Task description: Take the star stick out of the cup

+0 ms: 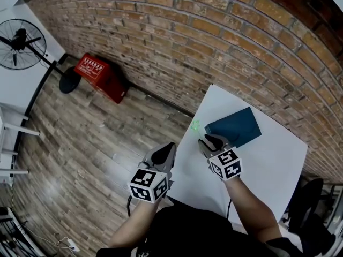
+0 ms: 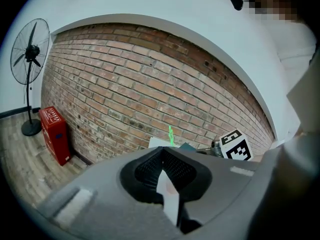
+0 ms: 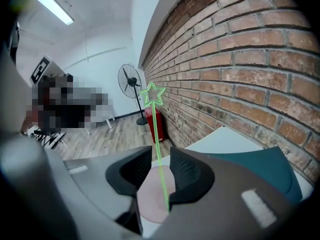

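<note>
Straddling star stick (image 3: 155, 134) near table (image 1: 268, 157) edge, right hand-held gripper (image 3: 160, 158), jaws apart.

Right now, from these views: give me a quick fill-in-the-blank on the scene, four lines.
1. The star stick is ___ in colour.
2. It stands between the open jaws of the ___ hand-held gripper.
3. Its lower end sits in a ___ cup.
4. The table stands against a ___ wall.
Missing words: green; right; pink; brick.
</note>
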Tool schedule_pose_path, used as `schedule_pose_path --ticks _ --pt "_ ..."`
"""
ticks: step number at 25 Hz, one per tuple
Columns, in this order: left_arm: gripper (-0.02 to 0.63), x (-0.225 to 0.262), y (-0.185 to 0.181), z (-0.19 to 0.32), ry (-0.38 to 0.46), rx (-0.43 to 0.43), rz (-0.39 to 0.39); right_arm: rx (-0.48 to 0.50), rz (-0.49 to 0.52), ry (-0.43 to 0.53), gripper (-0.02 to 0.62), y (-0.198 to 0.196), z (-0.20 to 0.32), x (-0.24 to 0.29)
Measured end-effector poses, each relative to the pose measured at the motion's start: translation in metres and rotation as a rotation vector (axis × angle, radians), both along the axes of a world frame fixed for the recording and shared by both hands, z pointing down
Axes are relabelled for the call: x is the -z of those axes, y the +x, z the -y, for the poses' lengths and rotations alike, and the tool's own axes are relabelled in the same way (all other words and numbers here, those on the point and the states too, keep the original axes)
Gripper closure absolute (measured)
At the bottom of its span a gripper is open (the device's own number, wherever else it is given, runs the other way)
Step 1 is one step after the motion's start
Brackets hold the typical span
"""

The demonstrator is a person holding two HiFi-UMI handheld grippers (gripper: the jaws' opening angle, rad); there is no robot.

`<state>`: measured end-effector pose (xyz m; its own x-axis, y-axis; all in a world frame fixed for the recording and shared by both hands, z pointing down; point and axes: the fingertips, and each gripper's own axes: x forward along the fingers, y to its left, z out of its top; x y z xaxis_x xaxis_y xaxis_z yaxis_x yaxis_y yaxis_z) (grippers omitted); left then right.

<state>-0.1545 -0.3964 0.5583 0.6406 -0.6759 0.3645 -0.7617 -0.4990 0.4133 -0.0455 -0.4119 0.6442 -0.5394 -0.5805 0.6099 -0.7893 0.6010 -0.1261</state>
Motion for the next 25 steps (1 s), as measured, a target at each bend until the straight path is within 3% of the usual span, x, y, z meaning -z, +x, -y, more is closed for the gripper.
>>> schedule_pose_path --ticks 8,13,19,25 --pt "0.6 0.003 0.004 0.0 0.006 0.0 0.005 0.07 -0.08 0.016 0.5 -0.006 -0.002 -0.005" --pt "0.6 0.005 0.006 -0.001 0.009 -0.003 0.006 0.087 -0.105 0.035 0.581 -0.005 0.003 -0.006" --pt "0.6 0.01 -0.005 -0.014 0.008 0.008 0.002 0.078 -0.115 0.042 0.58 -0.006 -0.002 -0.002" --pt "0.6 0.022 -0.022 -0.033 0.027 0.03 -0.002 0.041 -0.103 0.108 0.58 -0.006 -0.006 0.026"
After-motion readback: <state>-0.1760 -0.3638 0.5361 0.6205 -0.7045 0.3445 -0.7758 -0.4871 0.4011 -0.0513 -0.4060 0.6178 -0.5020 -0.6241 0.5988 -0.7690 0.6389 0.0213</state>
